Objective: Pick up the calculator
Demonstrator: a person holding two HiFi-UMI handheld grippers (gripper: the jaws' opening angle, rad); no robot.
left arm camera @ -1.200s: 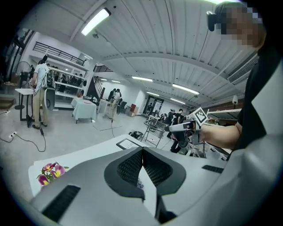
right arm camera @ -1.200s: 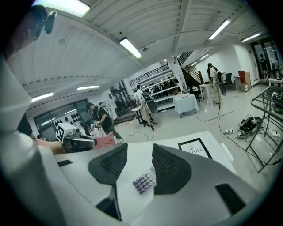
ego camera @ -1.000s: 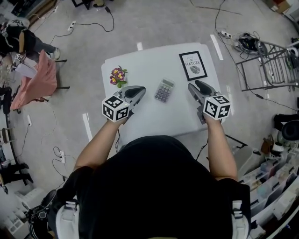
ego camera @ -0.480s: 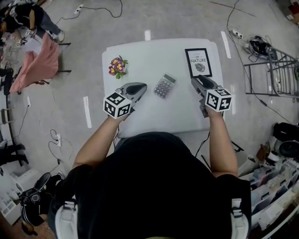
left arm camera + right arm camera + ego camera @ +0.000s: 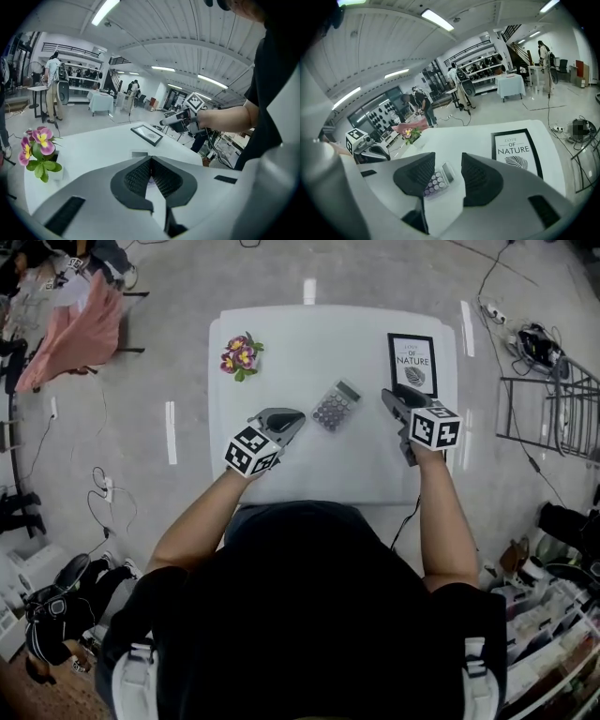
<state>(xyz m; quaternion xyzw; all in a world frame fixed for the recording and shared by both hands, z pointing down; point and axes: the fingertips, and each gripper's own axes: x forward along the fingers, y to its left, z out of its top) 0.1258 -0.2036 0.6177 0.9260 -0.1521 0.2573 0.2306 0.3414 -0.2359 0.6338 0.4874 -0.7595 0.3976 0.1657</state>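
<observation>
A small grey calculator (image 5: 336, 406) with purple keys lies flat in the middle of the white table (image 5: 281, 334). My left gripper (image 5: 296, 416) hovers just left of it with its jaws shut and nothing between them. In the left gripper view only a corner of the calculator (image 5: 139, 153) shows past the left gripper (image 5: 150, 159). My right gripper (image 5: 388, 397) stands open to the right of the calculator, apart from it. In the right gripper view the calculator (image 5: 437, 178) lies ahead, seen through the gap of the right gripper (image 5: 448, 158).
A small pot of pink and yellow flowers (image 5: 240, 355) stands at the table's far left. A black-framed print (image 5: 412, 363) lies flat at the far right, beside the right gripper. A metal rack (image 5: 553, 404) and cables lie on the floor to the right.
The head view has shifted, so the table sits higher in the frame. Both grippers have edged slightly forward, still on either side of the calculator. The calculator has not moved.
</observation>
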